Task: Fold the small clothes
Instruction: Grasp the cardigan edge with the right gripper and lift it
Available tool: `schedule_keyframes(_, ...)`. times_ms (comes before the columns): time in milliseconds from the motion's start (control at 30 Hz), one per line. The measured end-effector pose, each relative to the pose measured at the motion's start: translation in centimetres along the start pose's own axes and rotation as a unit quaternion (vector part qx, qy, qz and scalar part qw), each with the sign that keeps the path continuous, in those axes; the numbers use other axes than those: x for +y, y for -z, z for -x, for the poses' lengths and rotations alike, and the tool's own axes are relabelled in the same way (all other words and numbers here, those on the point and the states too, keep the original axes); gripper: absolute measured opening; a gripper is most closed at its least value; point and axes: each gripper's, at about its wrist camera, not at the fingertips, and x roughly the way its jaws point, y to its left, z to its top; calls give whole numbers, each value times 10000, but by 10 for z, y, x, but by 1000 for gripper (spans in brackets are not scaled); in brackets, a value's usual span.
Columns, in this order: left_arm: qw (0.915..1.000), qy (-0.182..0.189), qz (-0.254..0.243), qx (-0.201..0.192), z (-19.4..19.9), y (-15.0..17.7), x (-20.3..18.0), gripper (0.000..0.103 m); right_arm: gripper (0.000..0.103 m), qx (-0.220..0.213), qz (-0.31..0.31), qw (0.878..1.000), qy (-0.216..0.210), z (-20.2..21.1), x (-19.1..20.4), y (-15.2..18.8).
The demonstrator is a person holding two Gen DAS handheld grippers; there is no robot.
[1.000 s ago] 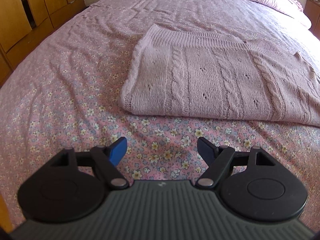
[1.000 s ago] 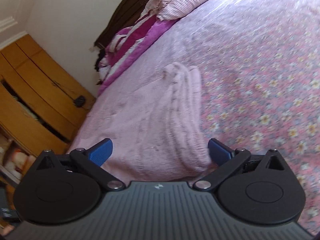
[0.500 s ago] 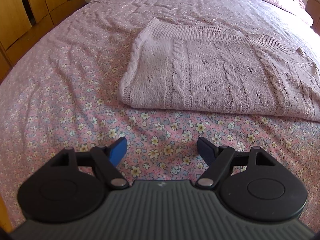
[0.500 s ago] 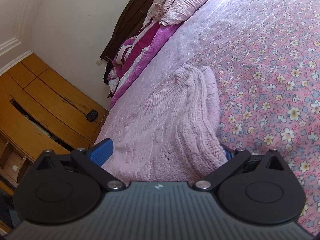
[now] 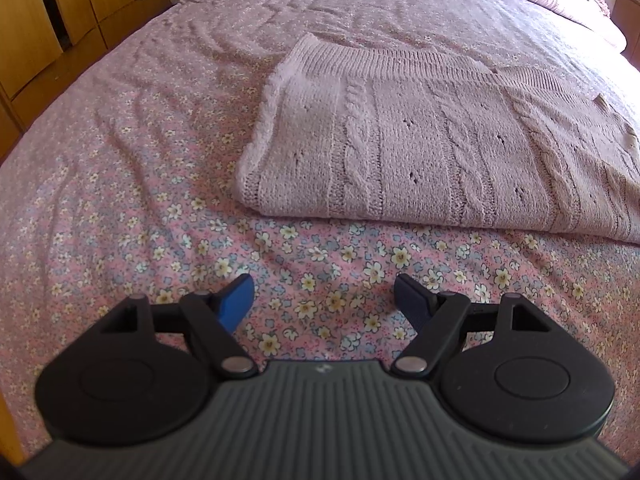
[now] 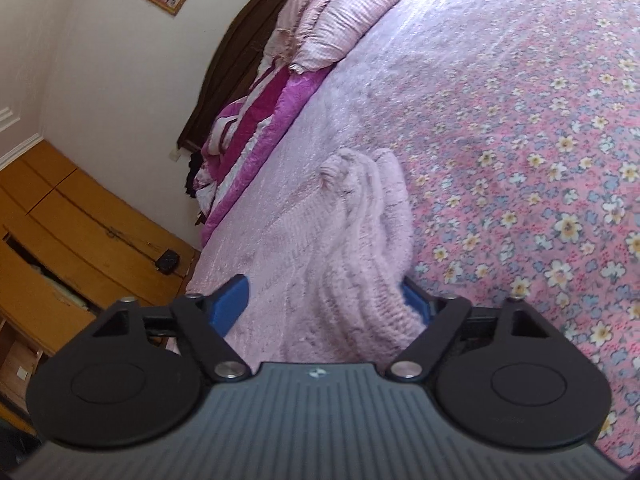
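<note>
While the pale pink cable-knit sweater [image 5: 440, 136] lies folded flat on the bed covered by a pink floral sheet [image 5: 132, 184], the left claw [image 5: 324, 300] is held with its blue-padded fingers spread wide and nothing between them, above the bare sheet just short of the sweater's near folded edge. The sweater is seen spreading from the middle of the bed toward its right edge, its ribbed hem turned toward the head of the bed. In the right wrist view, the right claw [image 6: 326, 300] is also seen spread apart, with a bunched edge of the sweater [image 6: 360, 248] lying between its fingers; the right blue pad [image 6: 414, 300] is partly hidden behind the knit, and no grip is closed on it. Striped magenta bedding [image 6: 256, 120] is piled at the head of the bed, and wooden cabinets [image 6: 80, 248] stand beside it.
</note>
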Motion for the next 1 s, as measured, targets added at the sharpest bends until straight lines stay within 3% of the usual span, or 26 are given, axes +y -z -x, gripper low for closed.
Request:
schedule_keyframes(133,10000,51,11,-1,1,0,3,78,48,37,-101,9995,303,-4,-10,-5)
schedule_keyframes(267,9999,62,74,-30,4,-1,11,78,36,115,-116,9989,439,-8,-11,-10)
schedule_keyframes(500,9995,-30,293,-76,10,-5,34,78,32,-103,578,9966,578,-7,31,-14)
schedule_keyframes(800,9991,-56,370,-212,16,-15,56,78,31,-150,735,9971,-109,-16,94,-22)
schedule_keyframes(1000,9988,-75,410,-275,16,-22,70,78,30,-211,901,9943,-531,-20,136,-8)
